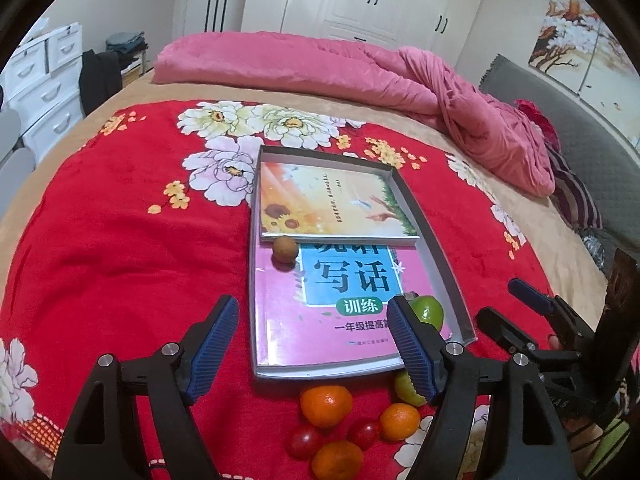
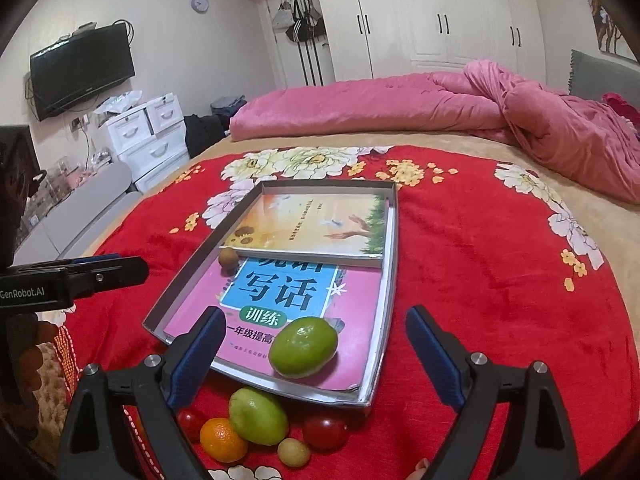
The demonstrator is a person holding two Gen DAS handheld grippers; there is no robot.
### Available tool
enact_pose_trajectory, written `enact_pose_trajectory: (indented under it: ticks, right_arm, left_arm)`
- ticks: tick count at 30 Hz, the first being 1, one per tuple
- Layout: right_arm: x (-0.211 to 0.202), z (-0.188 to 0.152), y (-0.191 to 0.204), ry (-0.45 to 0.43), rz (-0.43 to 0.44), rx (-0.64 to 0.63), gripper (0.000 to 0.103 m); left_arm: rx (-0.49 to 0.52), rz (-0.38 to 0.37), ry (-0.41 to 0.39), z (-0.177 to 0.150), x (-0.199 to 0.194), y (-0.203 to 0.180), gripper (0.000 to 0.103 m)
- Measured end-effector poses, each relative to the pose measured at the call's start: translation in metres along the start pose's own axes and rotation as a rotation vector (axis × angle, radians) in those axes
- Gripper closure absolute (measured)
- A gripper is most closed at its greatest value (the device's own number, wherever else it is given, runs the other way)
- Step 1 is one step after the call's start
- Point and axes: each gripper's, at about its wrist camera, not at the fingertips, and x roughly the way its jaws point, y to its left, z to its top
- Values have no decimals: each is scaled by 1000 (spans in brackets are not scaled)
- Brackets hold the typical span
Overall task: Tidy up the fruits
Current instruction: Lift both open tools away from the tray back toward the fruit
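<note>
A shallow grey tray (image 1: 440, 256) (image 2: 188, 264) lies on the red floral blanket with two books in it. A green lime (image 1: 428, 312) (image 2: 303, 347) rests on the pink book at the tray's near right corner. A small brown fruit (image 1: 285, 253) (image 2: 229, 258) sits by the left wall. In front of the tray lie oranges (image 1: 326, 406) (image 2: 223, 440), cherry tomatoes (image 1: 304, 440) (image 2: 325, 432), a second green fruit (image 1: 406, 390) (image 2: 258, 416) and a small pale fruit (image 2: 294, 453). My left gripper (image 1: 312, 302) (image 2: 100, 272) hangs open above the tray's near edge, empty. My right gripper (image 2: 316, 314) (image 1: 504, 304) stands open over the lime without touching it.
A rolled pink quilt (image 1: 320, 64) (image 2: 400, 100) lies across the far side of the bed. White drawers (image 2: 148, 136), a wall television (image 2: 80, 68) and white wardrobes (image 2: 420, 16) stand beyond. Red blanket (image 1: 120, 260) spreads left and right of the tray.
</note>
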Motion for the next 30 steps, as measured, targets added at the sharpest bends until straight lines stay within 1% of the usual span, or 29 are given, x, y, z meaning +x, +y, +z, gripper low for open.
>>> enact_pose_trajectory:
  ticks: [8,14,21,30]
  right_arm:
    - [-10,2,-4,-25,-23,8,10]
    - [-17,0,-5,-28,-34,8,9]
    - [-19,-9,-5,20,-34,23,9]
    - [-23,-28,-3,81,-48,25,9]
  left_arm:
    - [-2,9,4,-5,-4,6,25]
    - [16,9,27,-17,-7,7,25]
    - [48,-3,77,-38,-7,2,25]
    - [82,-8,117,-59,-8,-4,25]
